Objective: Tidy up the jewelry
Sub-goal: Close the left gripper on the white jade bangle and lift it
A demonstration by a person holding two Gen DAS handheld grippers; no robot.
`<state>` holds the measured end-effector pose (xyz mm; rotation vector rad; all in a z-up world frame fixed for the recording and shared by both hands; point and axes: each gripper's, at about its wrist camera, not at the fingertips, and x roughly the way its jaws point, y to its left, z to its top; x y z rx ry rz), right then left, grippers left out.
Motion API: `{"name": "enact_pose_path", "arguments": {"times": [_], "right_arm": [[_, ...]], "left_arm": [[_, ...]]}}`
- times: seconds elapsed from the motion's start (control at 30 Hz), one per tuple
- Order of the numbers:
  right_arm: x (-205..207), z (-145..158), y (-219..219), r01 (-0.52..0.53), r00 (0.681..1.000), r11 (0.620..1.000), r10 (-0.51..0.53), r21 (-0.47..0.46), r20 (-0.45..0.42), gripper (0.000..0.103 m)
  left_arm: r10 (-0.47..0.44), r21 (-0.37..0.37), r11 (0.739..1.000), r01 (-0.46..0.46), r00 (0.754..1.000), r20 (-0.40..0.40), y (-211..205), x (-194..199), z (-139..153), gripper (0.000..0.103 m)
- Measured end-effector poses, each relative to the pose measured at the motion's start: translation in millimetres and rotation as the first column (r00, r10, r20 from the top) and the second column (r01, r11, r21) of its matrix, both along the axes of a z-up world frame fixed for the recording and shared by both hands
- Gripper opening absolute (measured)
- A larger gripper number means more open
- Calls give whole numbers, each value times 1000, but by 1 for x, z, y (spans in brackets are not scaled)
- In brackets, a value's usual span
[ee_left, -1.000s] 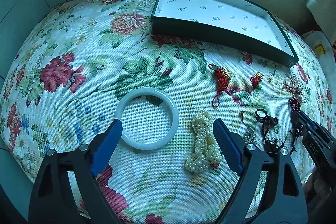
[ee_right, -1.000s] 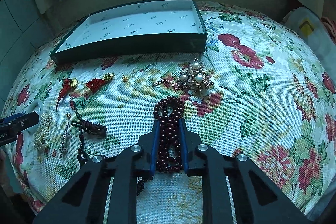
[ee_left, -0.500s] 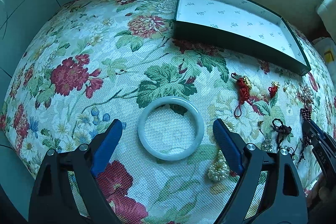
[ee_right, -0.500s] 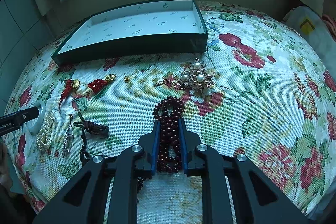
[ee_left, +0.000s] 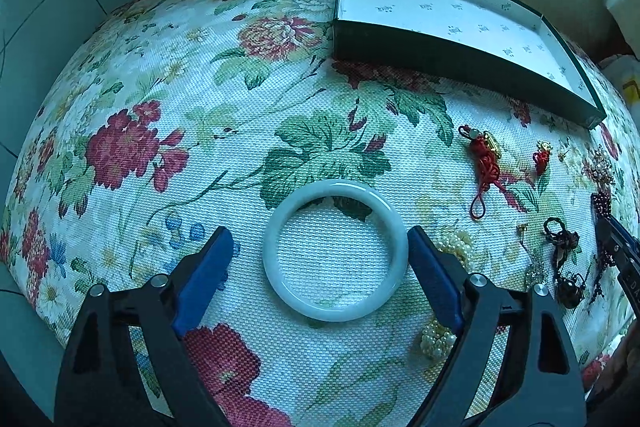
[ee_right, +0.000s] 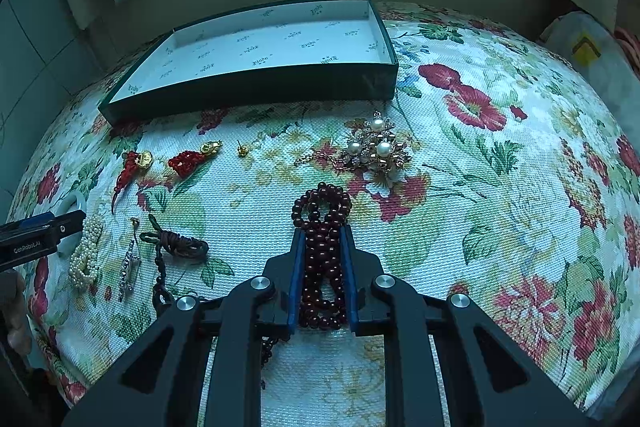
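Note:
A pale jade bangle [ee_left: 335, 250] lies flat on the floral cloth, between the spread blue fingers of my open left gripper [ee_left: 320, 251]; the right finger nearly touches its rim. My right gripper [ee_right: 322, 247] is shut on a dark red bead bracelet [ee_right: 322, 227], whose loops stick out past the fingertips. An empty dark green box [ee_right: 256, 47] with white lining stands at the back; it also shows in the left wrist view [ee_left: 452, 15].
On the cloth lie a pearl strand [ee_right: 86, 251], red knot charms [ee_right: 186, 161], a gold stud [ee_right: 241, 149], a pearl brooch [ee_right: 376, 149], a dark cord [ee_right: 176, 245] and a rhinestone pin [ee_right: 129, 267]. A wall runs behind the table.
My left gripper has moved left, so the bangle now sits centred between its fingers and the pearl strand is under the right finger. The right gripper has stayed shut on the beads.

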<state>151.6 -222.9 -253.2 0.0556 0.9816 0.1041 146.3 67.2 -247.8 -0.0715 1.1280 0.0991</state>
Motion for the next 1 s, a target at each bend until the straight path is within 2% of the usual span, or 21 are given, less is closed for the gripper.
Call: {"name": "enact_pose_path", "arguments": {"times": [0.03,0.67,1.0], "right_arm": [[0,0,0,0,1000,1000,0,-1,0,18],[-3,-3,0,-5,1000,1000,5,5,9,18],[-9,11,-1,-8,999,1000,7,21,52,18]], "left_arm": [[-8,2,1000,8,1000,11,-1,-1,1,70],[-19,-14,1000,19,1000,3,-5,-4,4,71],[-47,-19,999,47,998,45,-13,-4,22,70]]}}
